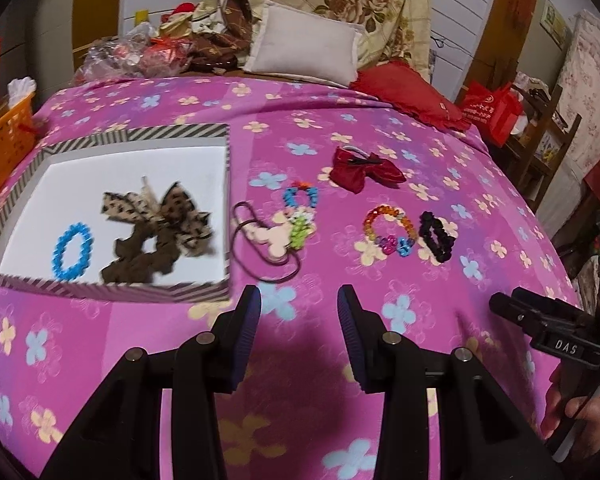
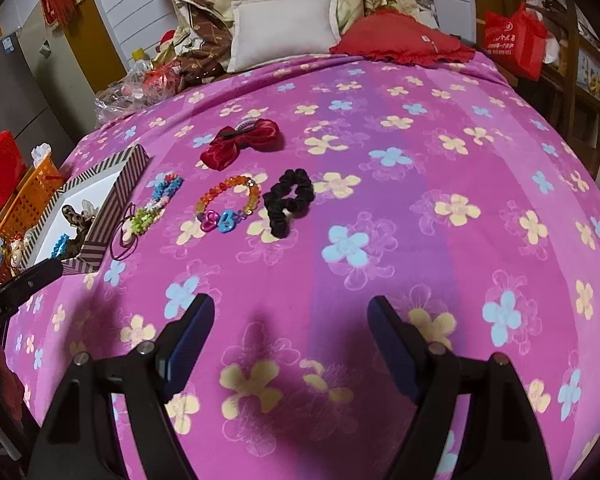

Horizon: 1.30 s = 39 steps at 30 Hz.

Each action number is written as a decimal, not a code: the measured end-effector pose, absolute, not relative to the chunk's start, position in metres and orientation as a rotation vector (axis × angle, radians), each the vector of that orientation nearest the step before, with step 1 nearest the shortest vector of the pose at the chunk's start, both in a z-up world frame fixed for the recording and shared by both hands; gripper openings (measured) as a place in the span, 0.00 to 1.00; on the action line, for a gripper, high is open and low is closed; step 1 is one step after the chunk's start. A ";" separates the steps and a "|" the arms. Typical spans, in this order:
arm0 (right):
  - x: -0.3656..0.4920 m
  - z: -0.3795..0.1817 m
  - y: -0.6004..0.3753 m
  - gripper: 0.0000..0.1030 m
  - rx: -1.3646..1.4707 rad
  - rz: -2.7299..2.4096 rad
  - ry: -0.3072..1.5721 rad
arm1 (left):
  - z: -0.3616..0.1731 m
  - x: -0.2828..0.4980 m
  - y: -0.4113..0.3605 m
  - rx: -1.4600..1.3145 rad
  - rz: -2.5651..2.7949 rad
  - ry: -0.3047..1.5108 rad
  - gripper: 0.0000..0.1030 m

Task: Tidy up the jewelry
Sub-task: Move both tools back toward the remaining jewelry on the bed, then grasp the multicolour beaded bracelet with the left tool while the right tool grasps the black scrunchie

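Observation:
A striped box [image 1: 180, 133] with a white floor holds a blue bead bracelet [image 1: 72, 250] and a leopard-print bow scrunchie [image 1: 160, 228]. On the pink bedspread to its right lie a dark hair tie with pale charms [image 1: 268, 240], a blue and green bead piece [image 1: 300, 208], a red bow clip [image 1: 366, 168], a rainbow bead bracelet [image 1: 388, 230] and a black scrunchie [image 1: 438, 236]. My left gripper [image 1: 298, 300] is open and empty, just in front of the hair tie. My right gripper [image 2: 290, 312] is open and empty, well short of the black scrunchie [image 2: 290, 200].
An orange basket [image 1: 4, 140] stands left of the box. Pillows [image 1: 304, 46], a red cushion [image 1: 412, 92] and plastic bags lie at the bed's far end. A red bag [image 1: 494, 110] and a wooden shelf are at the right.

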State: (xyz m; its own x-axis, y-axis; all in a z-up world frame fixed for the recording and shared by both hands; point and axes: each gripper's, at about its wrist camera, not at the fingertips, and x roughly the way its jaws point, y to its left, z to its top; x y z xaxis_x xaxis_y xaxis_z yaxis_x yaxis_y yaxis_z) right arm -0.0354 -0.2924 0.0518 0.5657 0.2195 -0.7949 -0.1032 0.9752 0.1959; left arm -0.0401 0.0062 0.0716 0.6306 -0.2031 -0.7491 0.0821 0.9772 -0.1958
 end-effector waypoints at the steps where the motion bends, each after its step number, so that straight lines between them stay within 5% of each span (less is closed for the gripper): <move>1: -0.034 0.052 -0.293 0.80 0.132 0.191 0.952 | 0.071 -0.037 0.004 -0.143 -0.169 0.875 0.25; 22: 0.047 0.039 -0.278 0.77 0.122 0.193 0.990 | 0.053 0.055 -0.027 -0.073 -0.198 0.970 0.25; 34: 0.077 0.019 -0.268 0.58 0.074 0.172 1.024 | 0.022 0.105 -0.038 -0.009 -0.144 1.068 0.25; 39: 0.077 0.019 -0.268 0.36 0.013 0.148 1.010 | 0.016 0.117 -0.049 0.034 -0.129 1.079 0.25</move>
